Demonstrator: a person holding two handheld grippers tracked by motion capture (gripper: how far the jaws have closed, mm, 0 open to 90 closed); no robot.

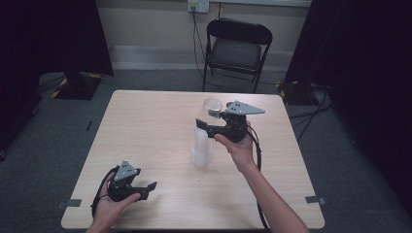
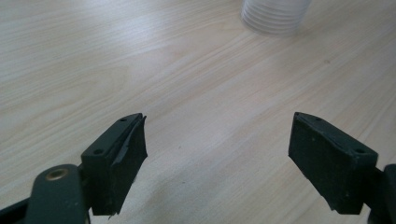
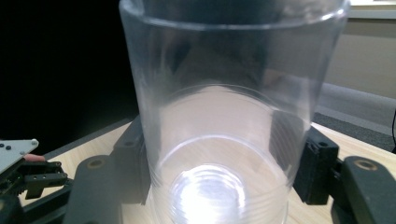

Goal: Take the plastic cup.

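Observation:
A stack of clear plastic cups [image 1: 201, 148] stands upright near the middle of the light wooden table [image 1: 145, 121]. The top clear cup [image 1: 212, 108] sticks up tilted above the stack, and my right gripper [image 1: 208, 122] is shut on it from the right side. In the right gripper view the cup [image 3: 229, 93] sits between the two black pads [image 3: 315, 163], which press on its walls. My left gripper [image 1: 145, 189] rests open near the table's front left corner with nothing between its fingers [image 2: 116, 163]. The stack's base [image 2: 275, 16] stands well ahead of it.
A black folding chair [image 1: 238, 48] stands behind the table's far edge. Dark curtains [image 1: 359, 48] hang at both sides, and cables lie on the grey floor. Bare tabletop stretches between the left gripper and the stack.

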